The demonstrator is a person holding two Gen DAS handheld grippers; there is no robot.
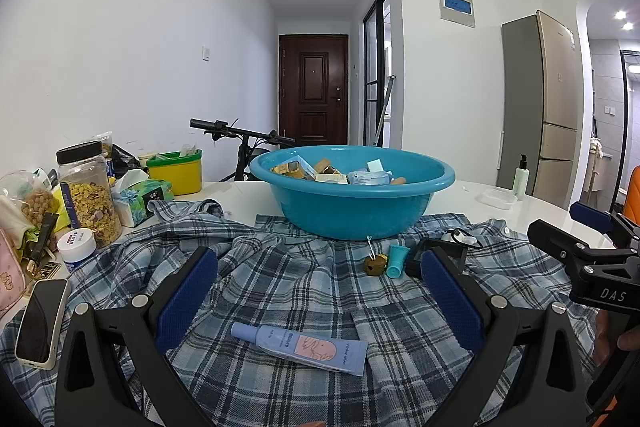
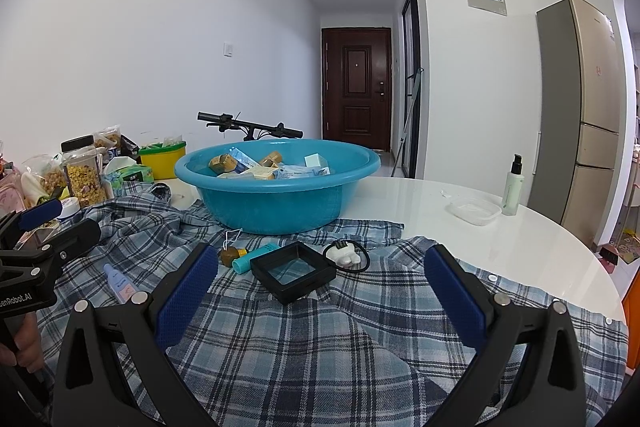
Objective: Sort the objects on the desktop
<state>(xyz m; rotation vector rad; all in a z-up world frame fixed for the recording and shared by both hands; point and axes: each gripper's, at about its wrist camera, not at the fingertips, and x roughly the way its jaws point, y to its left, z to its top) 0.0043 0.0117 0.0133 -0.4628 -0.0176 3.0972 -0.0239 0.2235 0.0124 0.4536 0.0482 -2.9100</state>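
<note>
Left gripper (image 1: 318, 291): we held it spread wide, empty.
Lavender tube (image 1: 300, 347): it lay on the plaid shirt (image 1: 280, 275) just near of our left gripper, long axis running left-right, cap left.
Basin (image 1: 352, 203): farther off, centre, already holding boxes.
Right gripper (image 2: 320, 287): spread too, empty, facing the black frame (image 2: 294, 273).

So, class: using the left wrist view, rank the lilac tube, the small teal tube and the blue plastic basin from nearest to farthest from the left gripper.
1. Lilac tube, between the fingers.
2. Small teal tube, ahead right.
3. Blue plastic basin, behind.
</note>
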